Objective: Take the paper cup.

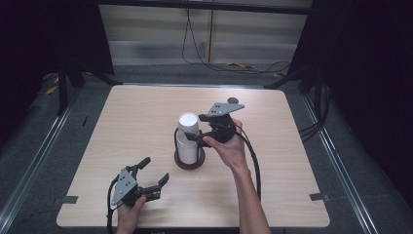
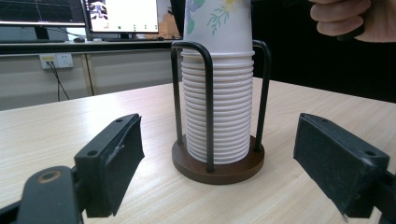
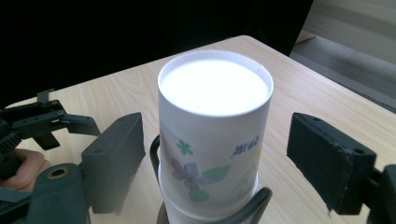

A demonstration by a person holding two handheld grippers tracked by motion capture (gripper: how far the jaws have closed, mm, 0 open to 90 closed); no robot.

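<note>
Standing upside-down, floral paper cup (image 3: 215, 135), white bottom up, topping nested stack (image 2: 217, 116)

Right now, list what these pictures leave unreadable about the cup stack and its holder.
- Top cup: its upper end is cut off by the left gripper view's top edge.
- Blue print on it: too blurred to read, right gripper view.
- Holder base: cut by the bottom edge there.

One camera sits high up and looks forward and down on the whole table (image 1: 146, 107). One rides low on the left gripper (image 2: 219, 172) and looks level at the cup stack (image 2: 217, 112) straight ahead, between its jaws. One rides on the right gripper (image 3: 215, 168), very close, looking down on the stack's top. All three share the stack.
</note>
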